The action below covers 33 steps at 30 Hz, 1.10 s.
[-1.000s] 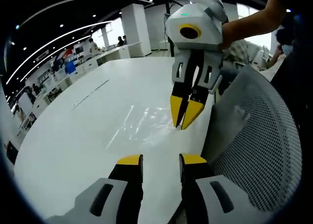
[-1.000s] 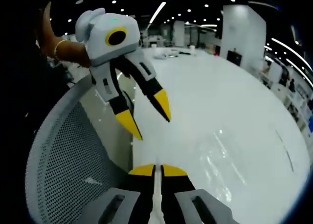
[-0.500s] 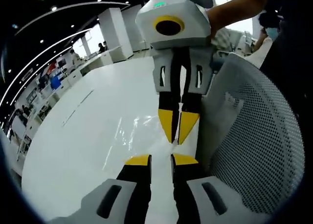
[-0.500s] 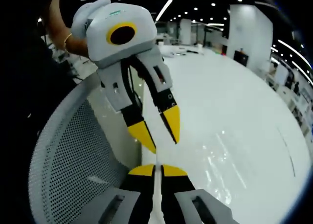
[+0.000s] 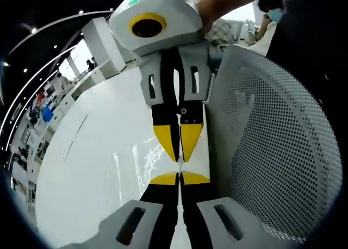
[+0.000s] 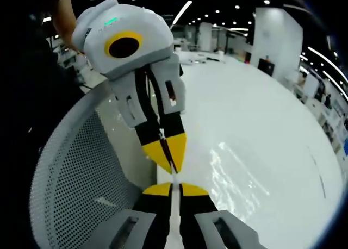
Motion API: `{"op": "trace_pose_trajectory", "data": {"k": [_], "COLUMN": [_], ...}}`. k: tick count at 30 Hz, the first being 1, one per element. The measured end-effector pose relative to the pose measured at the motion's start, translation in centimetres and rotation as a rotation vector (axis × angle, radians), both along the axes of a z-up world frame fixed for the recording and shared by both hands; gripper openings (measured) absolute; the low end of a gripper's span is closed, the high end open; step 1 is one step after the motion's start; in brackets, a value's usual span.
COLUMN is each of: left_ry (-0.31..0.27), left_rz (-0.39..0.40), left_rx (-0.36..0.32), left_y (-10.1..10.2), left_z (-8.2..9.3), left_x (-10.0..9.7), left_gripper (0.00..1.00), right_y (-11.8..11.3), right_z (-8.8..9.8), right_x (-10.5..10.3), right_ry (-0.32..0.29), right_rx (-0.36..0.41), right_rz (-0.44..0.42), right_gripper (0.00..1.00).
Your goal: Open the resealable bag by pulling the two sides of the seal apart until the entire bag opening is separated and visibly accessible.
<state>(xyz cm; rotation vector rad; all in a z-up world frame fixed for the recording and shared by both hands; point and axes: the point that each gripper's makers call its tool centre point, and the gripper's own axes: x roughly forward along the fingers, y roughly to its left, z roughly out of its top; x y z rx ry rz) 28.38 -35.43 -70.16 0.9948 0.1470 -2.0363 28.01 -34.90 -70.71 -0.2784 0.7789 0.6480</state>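
A clear resealable bag [image 5: 133,156] shows as faint glints over the white table [image 5: 76,194]; in the right gripper view the bag [image 6: 234,175] glints to the right of the jaws. My left gripper [image 5: 179,178] is shut, with a thin edge of the bag running between its jaws. My right gripper [image 5: 178,150] comes down from above, shut as well, its yellow tips almost touching the left's. In the right gripper view my right gripper [image 6: 173,188] is shut on a thin pale strip of bag, and my left gripper [image 6: 170,161] meets it tip to tip.
A grey mesh chair back [image 5: 272,151] stands close on one side of both grippers, and the chair back [image 6: 76,178] shows on the left in the right gripper view. The white table [image 6: 261,113] stretches away, with office desks and people far behind.
My left gripper's jaws have gone from open to shut. The two grippers have drawn together until their tips nearly touch. The right gripper stayed shut.
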Motion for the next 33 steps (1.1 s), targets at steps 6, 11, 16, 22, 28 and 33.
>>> {"op": "trace_pose_trajectory", "data": {"k": [6,11,16,22,28,33], "left_ry": [0.0,-0.019,-0.016,-0.044,-0.032,-0.053], "left_rz": [-0.037,-0.027,-0.035,-0.045,-0.025,-0.045], "left_rx": [-0.004,-0.018,-0.018,-0.022,-0.02,-0.018], "left_y": [-0.07,-0.34,-0.05,0.04,-0.07,-0.04], "left_z": [0.04,0.17,0.13,0.15,0.46,0.27], "left_x": [-0.35,0.01,-0.04,-0.02,-0.08,-0.13], "left_gripper": [0.0,0.0,0.0,0.0,0.0,0.0], "right_y": [0.3,0.34,0.4,0.54,0.45,0.56], "right_z": [-0.23,-0.34,-0.52,-0.51,-0.23,-0.31], "right_x": [0.43,0.79,0.82,0.86,0.93,0.96], "right_ry": [-0.03,-0.063,-0.075,-0.083,-0.087,-0.088], "right_rx": [-0.045,-0.132,-0.182,-0.204,-0.218,-0.244], "right_rz": [0.005,0.044,0.084,0.097,0.104,0.126], "right_gripper": [0.02,0.0,0.0,0.0,0.0,0.0]}}
